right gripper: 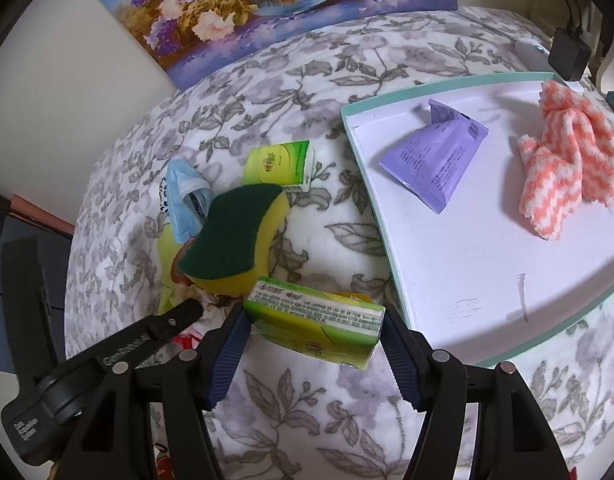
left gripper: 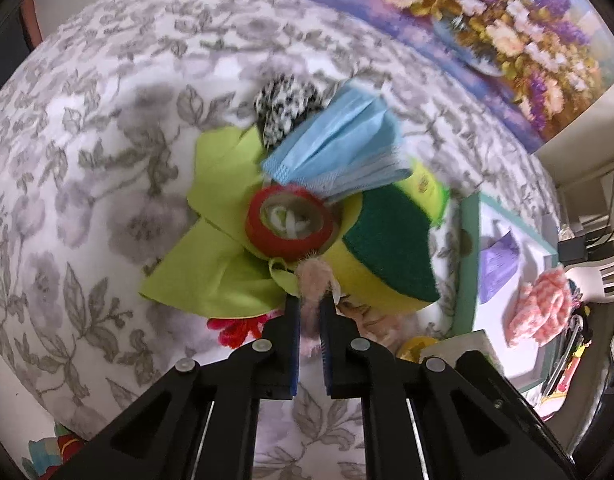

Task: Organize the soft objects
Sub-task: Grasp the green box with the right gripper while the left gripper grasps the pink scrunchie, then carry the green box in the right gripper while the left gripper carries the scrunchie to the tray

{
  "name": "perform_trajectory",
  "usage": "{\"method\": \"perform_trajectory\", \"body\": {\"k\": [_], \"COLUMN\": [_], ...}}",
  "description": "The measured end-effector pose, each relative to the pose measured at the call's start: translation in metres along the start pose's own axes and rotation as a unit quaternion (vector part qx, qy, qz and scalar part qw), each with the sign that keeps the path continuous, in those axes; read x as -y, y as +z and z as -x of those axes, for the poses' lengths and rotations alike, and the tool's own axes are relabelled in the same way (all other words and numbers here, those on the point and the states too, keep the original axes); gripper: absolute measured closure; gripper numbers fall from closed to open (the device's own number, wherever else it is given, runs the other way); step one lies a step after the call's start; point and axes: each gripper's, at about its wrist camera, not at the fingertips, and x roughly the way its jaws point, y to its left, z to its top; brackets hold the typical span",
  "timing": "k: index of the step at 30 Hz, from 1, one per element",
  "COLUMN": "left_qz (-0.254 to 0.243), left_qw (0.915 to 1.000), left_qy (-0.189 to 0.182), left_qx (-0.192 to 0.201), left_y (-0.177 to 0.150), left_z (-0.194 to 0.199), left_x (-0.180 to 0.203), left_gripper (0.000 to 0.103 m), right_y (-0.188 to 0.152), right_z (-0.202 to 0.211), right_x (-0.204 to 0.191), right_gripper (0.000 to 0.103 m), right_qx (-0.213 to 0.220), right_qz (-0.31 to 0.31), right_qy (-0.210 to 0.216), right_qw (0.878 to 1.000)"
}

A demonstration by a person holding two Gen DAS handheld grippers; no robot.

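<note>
Both grippers were mid-pickup over the pile on the flowered bed (right gripper: 307, 420). The left gripper (left gripper: 309, 304) had its fingers pinched on a pink fuzzy tuft (left gripper: 313, 280); the right gripper (right gripper: 315, 332) clamped a green tissue pack (right gripper: 313, 320). Next probably came carrying both to the tray (right gripper: 487, 280). What the tuft belonged to stayed hidden beneath the sponge (left gripper: 387, 240).

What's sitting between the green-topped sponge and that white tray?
In the right wrist view, only bare flowered bedspread lies between the sponge and the tray; a green tissue pack sits just beyond that gap.
</note>
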Motion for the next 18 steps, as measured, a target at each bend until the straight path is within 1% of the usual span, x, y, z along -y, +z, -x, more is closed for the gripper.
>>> {"method": "perform_trajectory", "body": {"k": [8, 13, 18], "left_qz": [-0.013, -0.020, -0.033], "left_qw": [0.9971, 0.9932, 0.9876], "left_qy": [-0.035, -0.053, -0.069], "left_qx": [0.066, 0.102, 0.138], "left_y": [0.002, -0.003, -0.006], "left_z": [0.048, 0.074, 0.096], "left_x": [-0.002, 0.000, 0.010], "left_gripper": [0.094, 0.094, 0.094], "right_y": [0.004, 0.007, 0.010], "right_z": [0.016, 0.030, 0.048], "right_x": [0.004, 0.009, 0.013], "right_gripper": [0.035, 0.035, 0.035], "right_qx": [0.020, 0.037, 0.059], "right_qz": [-0.010, -0.019, -0.024], "right_qy": [0.015, 0.028, 0.037], "right_qw": [1.000, 0.999, 0.997]}}
